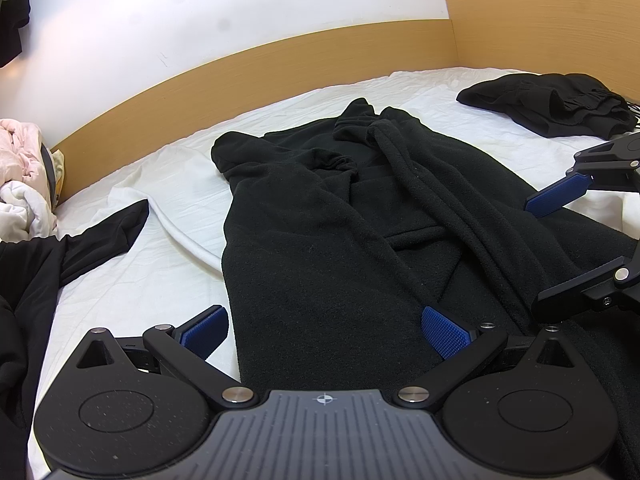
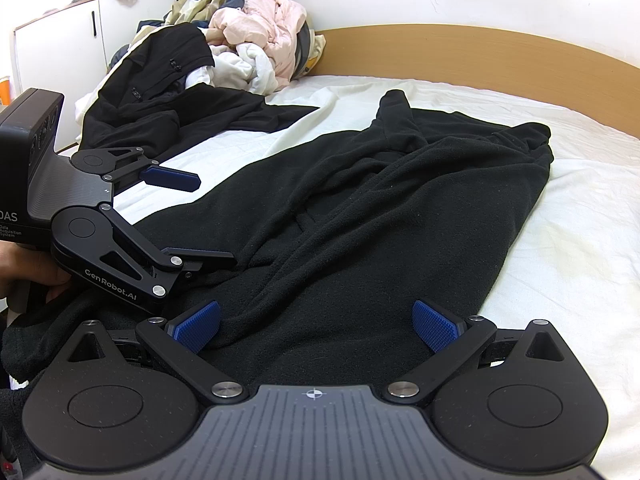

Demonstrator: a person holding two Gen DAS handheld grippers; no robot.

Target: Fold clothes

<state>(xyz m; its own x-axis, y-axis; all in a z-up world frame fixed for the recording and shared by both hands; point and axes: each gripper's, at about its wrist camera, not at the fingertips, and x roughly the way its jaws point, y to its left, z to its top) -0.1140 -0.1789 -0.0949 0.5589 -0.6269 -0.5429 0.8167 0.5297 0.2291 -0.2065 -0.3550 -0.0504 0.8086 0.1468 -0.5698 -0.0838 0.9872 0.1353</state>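
Both the left gripper (image 1: 324, 330) and the right gripper (image 2: 316, 326) stand wide, holding nothing, over the near hem of the black fleece garment (image 1: 320, 240). It is probably a robe with sleeves laid inward. Next, each must pinch the hem to fold it.

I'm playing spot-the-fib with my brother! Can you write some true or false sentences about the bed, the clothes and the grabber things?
1. The black fleece garment lies spread on a white sheet. True.
2. The left gripper is clamped shut. False: its jaws are wide open.
3. The right gripper is open. True.
4. The headboard is blue. False: it is light brown wood.
5. A pile of clothes sits on the floor. False: it lies on the bed.
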